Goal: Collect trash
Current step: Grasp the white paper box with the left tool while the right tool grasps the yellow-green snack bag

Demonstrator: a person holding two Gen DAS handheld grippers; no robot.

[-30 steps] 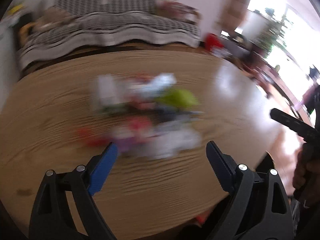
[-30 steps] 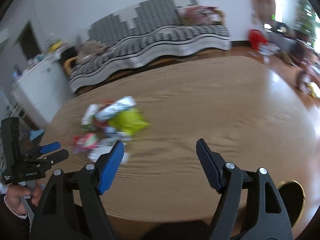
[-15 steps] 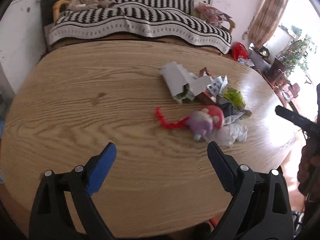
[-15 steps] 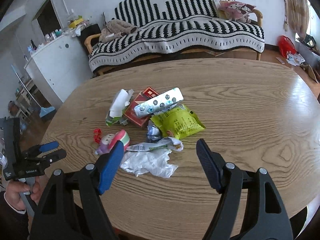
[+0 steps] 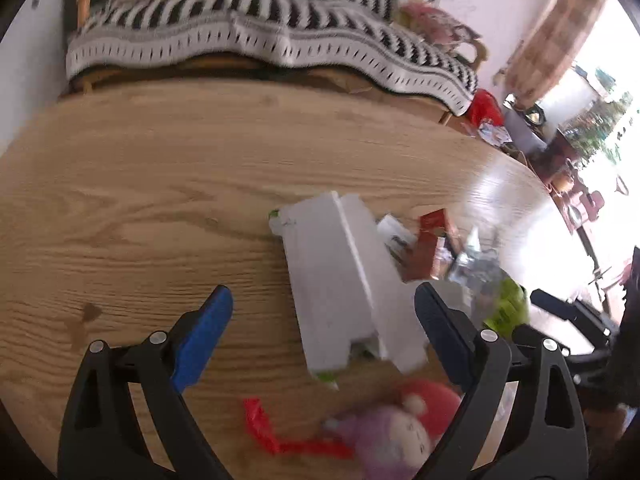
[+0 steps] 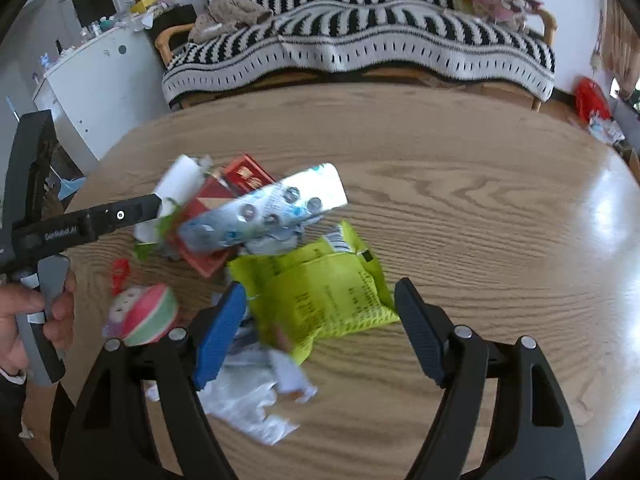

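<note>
A heap of trash lies on the oval wooden table [image 5: 140, 208]. In the left wrist view, a white flattened carton [image 5: 340, 276] lies between and just beyond the fingers of my left gripper [image 5: 322, 316], which is open and apart from it. A red and purple toy-like wrapper [image 5: 400, 428] and a red scrap [image 5: 260, 424] lie nearer. In the right wrist view, my right gripper [image 6: 318, 318] is open above a yellow-green snack bag [image 6: 324, 288]. A silver blister pack [image 6: 264, 212], a red box [image 6: 244, 174], crumpled white plastic [image 6: 248, 400] and the left gripper's body [image 6: 80, 224] also show.
A striped sofa [image 6: 360, 40] stands behind the table. A white cabinet [image 6: 96, 80] with clutter stands at the left. A person's hand [image 6: 24, 320] holds the left gripper's handle. Red bags and litter [image 5: 484, 108] lie on the floor at the right.
Both grippers came down and closer to the trash heap. The white carton now sits between the left fingers' line, the yellow-green bag between the right ones. Both stay open.
</note>
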